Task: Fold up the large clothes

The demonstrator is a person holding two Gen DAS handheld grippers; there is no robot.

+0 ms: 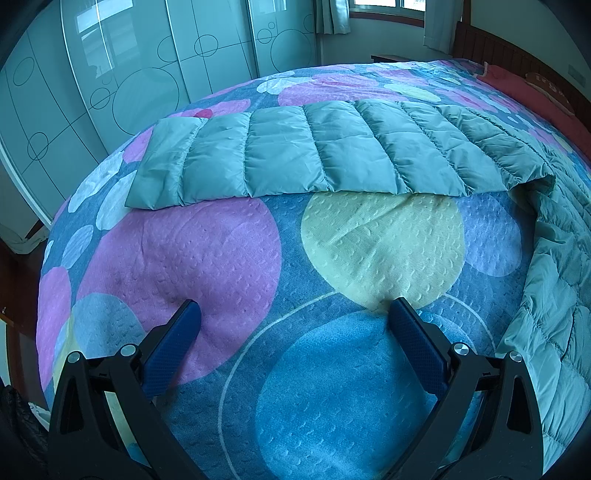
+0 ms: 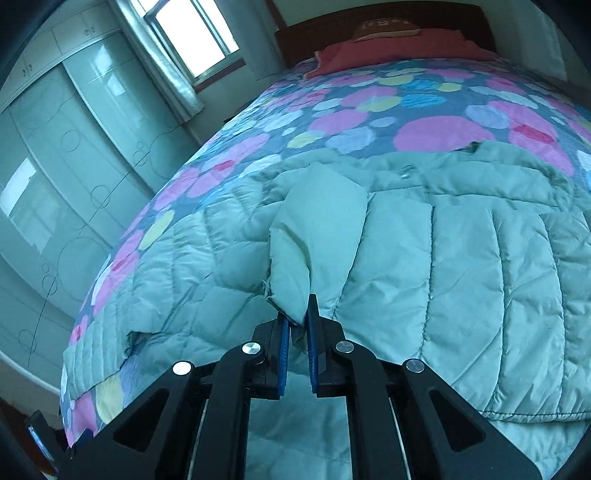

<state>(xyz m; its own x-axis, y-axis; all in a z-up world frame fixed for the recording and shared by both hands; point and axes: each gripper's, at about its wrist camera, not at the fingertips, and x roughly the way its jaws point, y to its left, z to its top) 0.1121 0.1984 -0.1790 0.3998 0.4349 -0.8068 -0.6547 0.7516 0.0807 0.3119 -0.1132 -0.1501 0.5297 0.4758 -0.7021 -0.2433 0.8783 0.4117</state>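
Note:
A pale green quilted down jacket [image 2: 424, 266] lies spread on the bed. Its long sleeve [image 1: 332, 155] stretches flat across the far part of the bedspread in the left wrist view, and the body [image 1: 557, 314] runs down the right edge. My right gripper [image 2: 300, 317] is shut on a raised sleeve cuff [image 2: 317, 236] of the jacket, which stands up in a fold above the jacket's body. My left gripper [image 1: 295, 306] is open with nothing between its blue pads [image 1: 413, 343], hovering above bare bedspread in front of the sleeve.
The bed carries a blue bedspread [image 1: 295, 369] with pink, yellow and blue circles. A red pillow [image 2: 391, 48] lies against the dark headboard [image 2: 369, 18]. Glossy wardrobe doors [image 1: 110, 74] line the far side, with a curtained window [image 2: 192, 37] beside them.

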